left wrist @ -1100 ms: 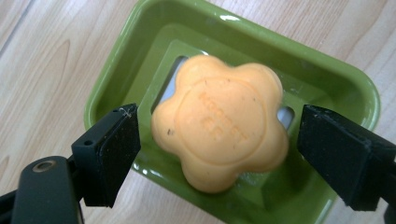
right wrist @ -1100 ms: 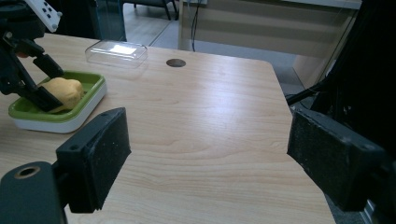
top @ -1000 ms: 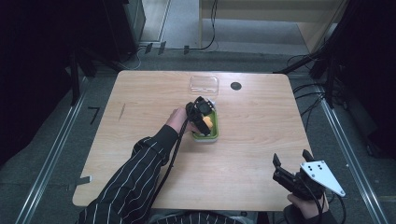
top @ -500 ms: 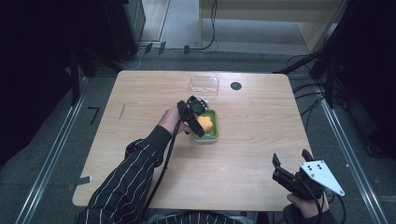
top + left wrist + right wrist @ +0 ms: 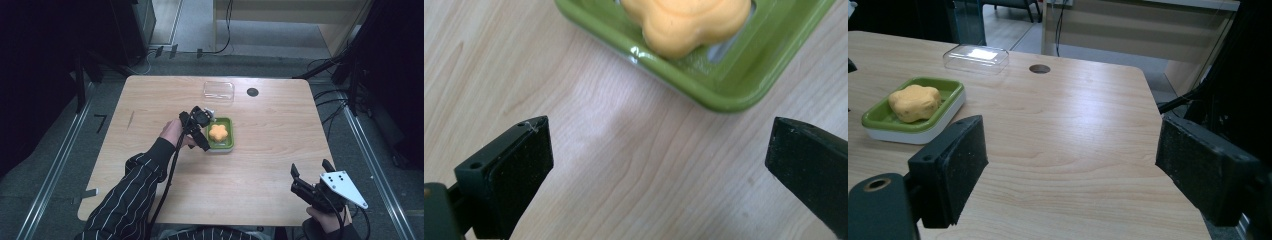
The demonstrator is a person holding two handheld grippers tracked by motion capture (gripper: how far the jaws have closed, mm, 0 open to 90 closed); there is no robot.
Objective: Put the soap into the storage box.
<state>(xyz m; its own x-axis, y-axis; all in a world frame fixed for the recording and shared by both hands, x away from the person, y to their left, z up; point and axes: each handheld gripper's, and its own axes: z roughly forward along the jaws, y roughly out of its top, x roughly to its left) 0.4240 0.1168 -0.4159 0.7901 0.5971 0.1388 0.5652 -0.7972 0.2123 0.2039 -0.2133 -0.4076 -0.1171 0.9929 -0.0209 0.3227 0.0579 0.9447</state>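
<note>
Fingers of both grippers stand spread and hold nothing. Largest to smallest: the counter [image 5: 270, 150] carries, near its middle, a green soap dish [image 5: 227, 142] with an orange flower-shaped soap [image 5: 218, 132] lying inside it; a clear plastic lid [image 5: 218, 91] lies apart toward the far edge, beside a dark cable hole [image 5: 252, 92]. The left gripper [image 5: 197, 131] sits just beside the dish's left rim; in the left gripper view the dish and soap lie ahead of the spread fingers [image 5: 521, 170], just beyond the gap between them. The right gripper [image 5: 311, 186] rests well apart at the near right corner. By this reading, the left hand is the nearer to dish, soap and lid.
</note>
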